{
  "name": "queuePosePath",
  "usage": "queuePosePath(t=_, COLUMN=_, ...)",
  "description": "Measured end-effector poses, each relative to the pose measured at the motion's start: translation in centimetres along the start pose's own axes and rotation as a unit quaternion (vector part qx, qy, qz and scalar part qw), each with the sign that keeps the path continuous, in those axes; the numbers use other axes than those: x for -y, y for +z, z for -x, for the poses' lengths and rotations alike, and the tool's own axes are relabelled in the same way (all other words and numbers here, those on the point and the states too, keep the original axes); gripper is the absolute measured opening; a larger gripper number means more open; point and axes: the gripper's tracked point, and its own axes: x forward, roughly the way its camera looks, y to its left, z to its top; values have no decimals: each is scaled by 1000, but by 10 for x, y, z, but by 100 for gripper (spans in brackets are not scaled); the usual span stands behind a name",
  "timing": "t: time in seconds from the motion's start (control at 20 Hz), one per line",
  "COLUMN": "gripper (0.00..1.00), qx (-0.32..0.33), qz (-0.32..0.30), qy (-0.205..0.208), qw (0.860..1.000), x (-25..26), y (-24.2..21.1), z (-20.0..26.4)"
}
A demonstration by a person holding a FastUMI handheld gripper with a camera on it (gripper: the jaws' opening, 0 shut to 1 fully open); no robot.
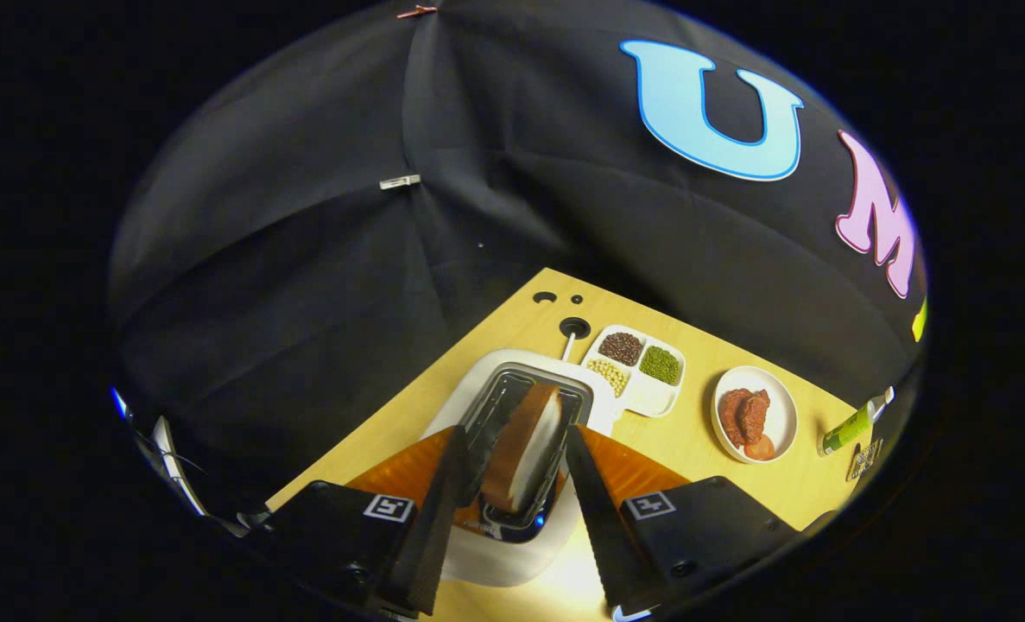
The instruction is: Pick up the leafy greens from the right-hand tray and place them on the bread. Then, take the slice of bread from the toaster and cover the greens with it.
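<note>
The gripper [512, 453] hangs over a white toaster [512, 553] near the wooden table's [693, 441] front edge. Its fingers are narrowly parted on either side of a slice of bread [525, 445] standing upright in the slot; whether both press it cannot be told. Toward the table's back edge sit a divided tray [650, 399] of beans and a plate [780, 415] of meat.

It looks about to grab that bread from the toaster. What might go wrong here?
1. The hand-held gripper is open around the bread slice; squeezing hard may crush it.
2. A finger might catch the toaster slot rim.
3. Lifting it tilted might drag the slice against the slot.
</note>
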Motion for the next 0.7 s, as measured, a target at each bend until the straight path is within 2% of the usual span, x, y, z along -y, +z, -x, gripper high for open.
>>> queuePosePath(t=0.1, gripper=72, qx=-13, qz=-16, qy=-15, qw=1000, x=5, y=-4, z=-10)
queuePosePath(t=0.15, gripper=66, qx=-24, qz=-26, qy=-20, qw=999, x=7, y=-9, z=-13)
queuePosePath(t=0.2, gripper=49, qx=-32, qz=-40, qy=-26, qw=998, x=9, y=-13, z=-16)
queuePosePath(t=0.35, gripper=20, qx=-31, qz=-69, qy=-21, qw=997, x=11, y=-11, z=-12)
queuePosePath(t=0.4, gripper=16, qx=-20, qz=-76, qy=-14, qw=997, x=9, y=-5, z=-7)
queuePosePath(t=0.7, gripper=16, qx=56, qz=-101, qy=21, qw=993, x=13, y=37, z=50)
